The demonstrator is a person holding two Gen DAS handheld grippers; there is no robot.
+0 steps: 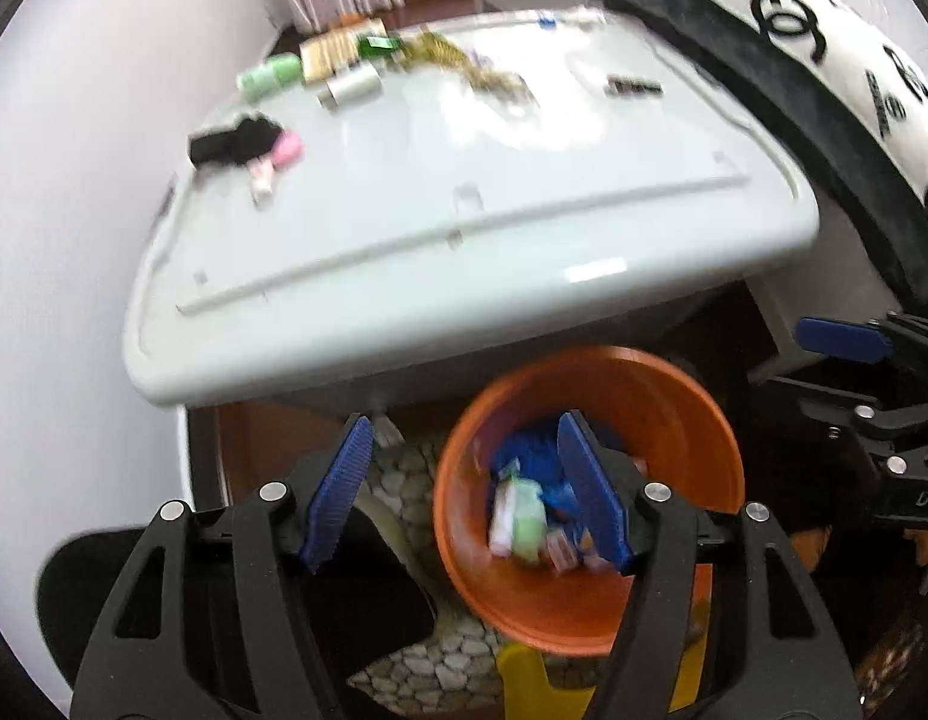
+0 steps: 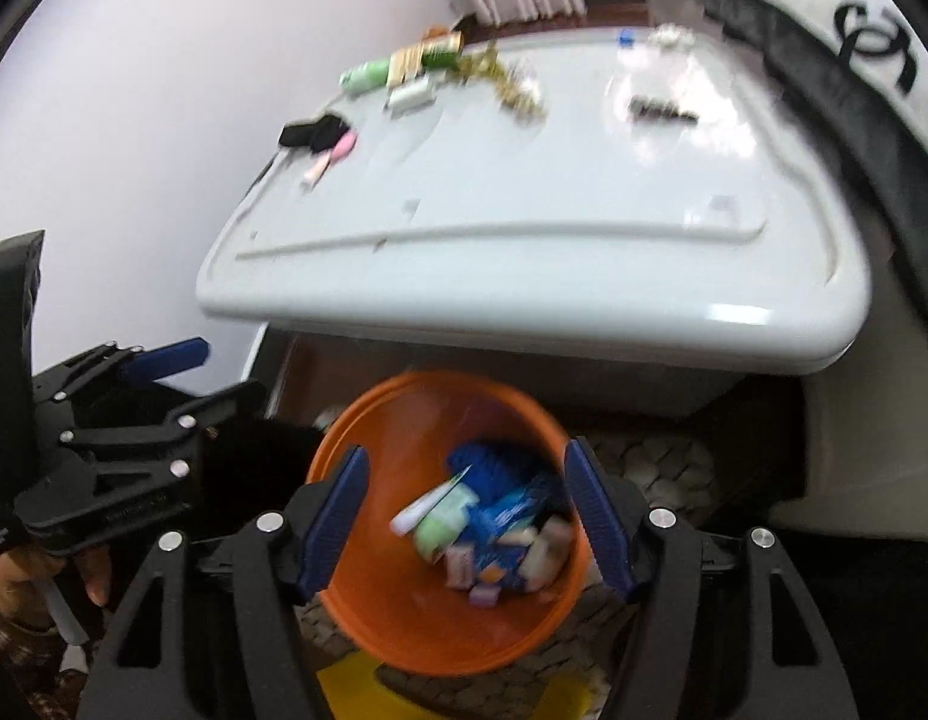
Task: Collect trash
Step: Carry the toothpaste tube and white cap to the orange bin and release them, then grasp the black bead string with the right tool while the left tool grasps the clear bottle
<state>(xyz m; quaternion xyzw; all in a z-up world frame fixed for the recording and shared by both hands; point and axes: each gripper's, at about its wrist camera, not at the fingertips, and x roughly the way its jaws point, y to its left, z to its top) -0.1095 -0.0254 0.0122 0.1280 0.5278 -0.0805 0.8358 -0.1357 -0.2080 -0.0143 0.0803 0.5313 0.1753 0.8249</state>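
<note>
Both tools point steeply down over the orange bin (image 2: 404, 618), so anything let go lands inside. The left tool (image 1: 464, 492) and right tool (image 2: 464, 516) stand spread, pinching nothing. Wrappers (image 2: 500, 528) lie in the bin; more trash (image 1: 272, 156) waits on the white bench (image 1: 524, 252).

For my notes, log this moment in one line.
left gripper: open, empty | right gripper: open, empty | orange bin: holds wrappers | table: litter remains
</note>
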